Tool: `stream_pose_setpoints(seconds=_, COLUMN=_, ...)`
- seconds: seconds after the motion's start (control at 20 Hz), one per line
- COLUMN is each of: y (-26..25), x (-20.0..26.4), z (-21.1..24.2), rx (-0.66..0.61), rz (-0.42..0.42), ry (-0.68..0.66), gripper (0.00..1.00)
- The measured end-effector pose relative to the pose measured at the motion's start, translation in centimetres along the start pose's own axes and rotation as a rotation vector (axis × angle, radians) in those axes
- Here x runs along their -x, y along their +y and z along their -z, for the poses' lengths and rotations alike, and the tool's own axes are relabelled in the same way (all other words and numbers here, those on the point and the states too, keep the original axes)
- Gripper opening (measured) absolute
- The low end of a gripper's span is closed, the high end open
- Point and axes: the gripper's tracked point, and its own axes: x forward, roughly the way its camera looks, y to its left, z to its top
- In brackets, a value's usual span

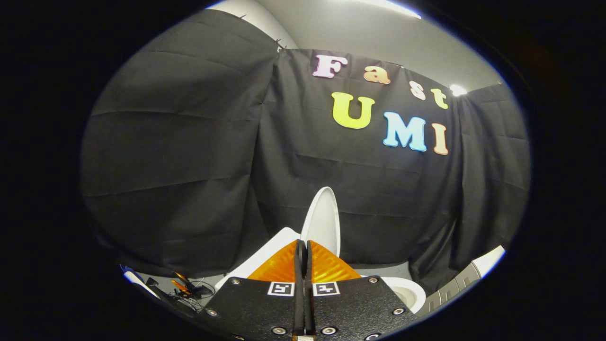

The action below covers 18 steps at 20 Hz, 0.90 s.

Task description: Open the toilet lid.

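While cables (189,290) lie on the floor at the near left, the claw (303,258) is closed on nothing, with the toilet lid (324,222) upright just beyond it. Unsupported, the lid might tip back over the bowl (407,291) at right.

White toilet lid (323,220) raised upright – edge-on, just beyond fingertips; bowl rim (405,289) exposed beside it.

Dim booth, bright ceiling lights (457,89) above, strong fisheye bending at edges.
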Motion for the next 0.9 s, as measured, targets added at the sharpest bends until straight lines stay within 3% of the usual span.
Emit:
stream_pose_setpoints(seconds=0.55, y=0.9, x=-0.2, z=0.5, rx=-0.041, rz=-0.046, ry=0.005, gripper=0.03)
stream_pose_setpoints(seconds=0.65, y=1.1, x=-0.1, z=0.5, rx=-0.066, rz=-0.090, ry=0.009, gripper=0.10)
stream_pose_setpoints(seconds=0.8, y=2.4, x=0.5, z=0.1, rx=-0.077, rz=-0.232, ry=0.043, gripper=0.31)
stream_pose_setpoints(seconds=0.85, y=1.8, x=1.3, z=-0.5, rx=-0.066, rz=-0.238, ry=0.031, gripper=0.34)
stream_pose_setpoints(seconds=0.9, y=0.8, x=1.9, z=-1.5, rx=-0.061, rz=-0.229, ry=0.005, gripper=0.49)
